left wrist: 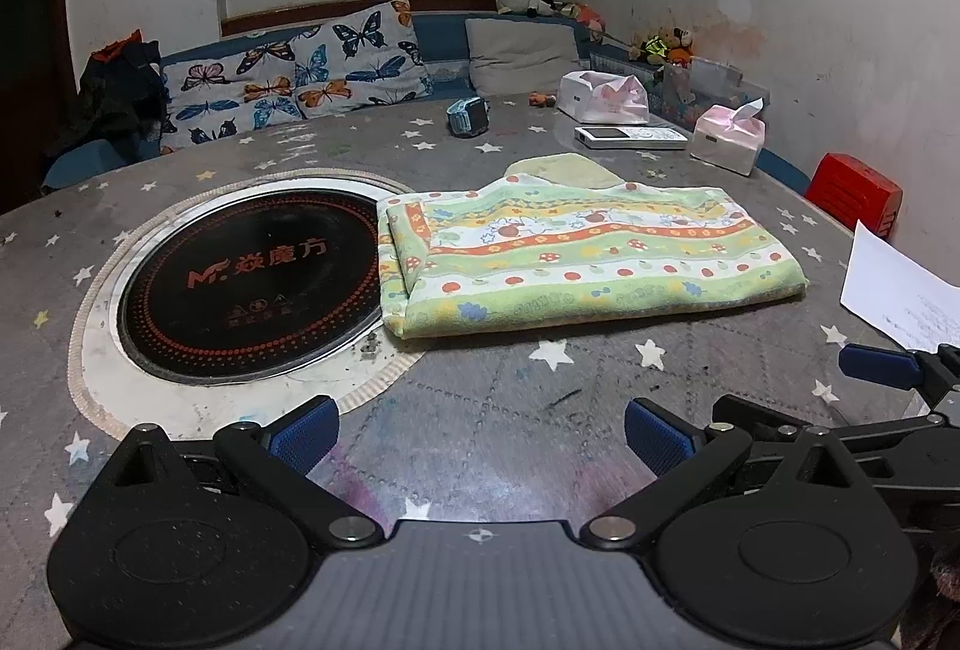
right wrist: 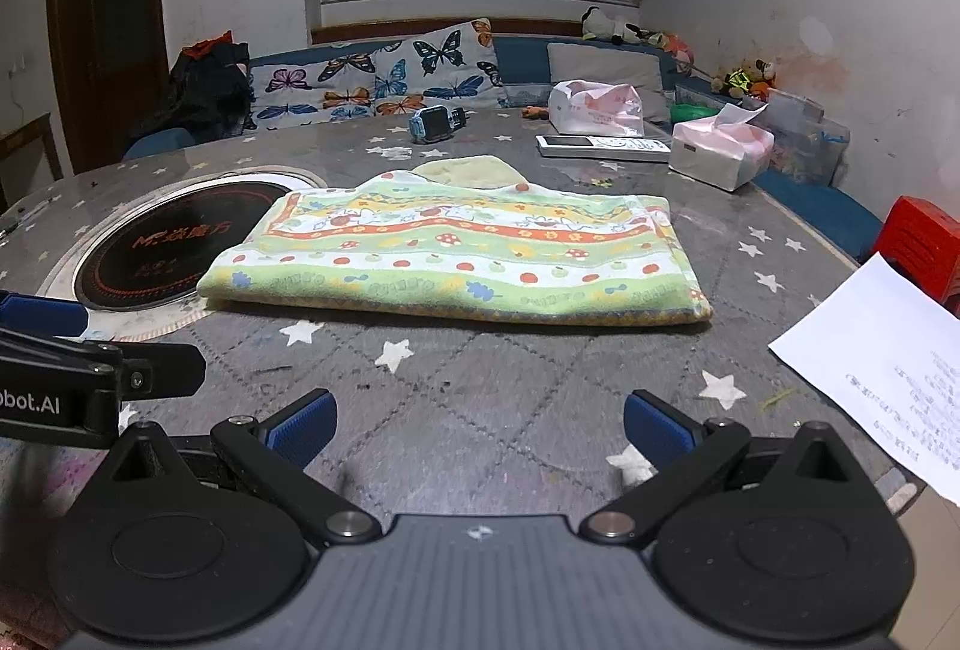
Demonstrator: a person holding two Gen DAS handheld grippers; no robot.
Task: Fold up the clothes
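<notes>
Your left gripper (left wrist: 480, 434) and right gripper (right wrist: 480, 428) both hover low over the near edge of the worktop (left wrist: 480, 380), jaws spread wide and holding nothing. The patterned cloth (left wrist: 576, 254) lies folded flat ahead of you, its left end overlapping the rim of the round black hotplate (left wrist: 252, 284). A white sheet of paper (right wrist: 882, 368) sits at your right, apart from the cloth.
</notes>
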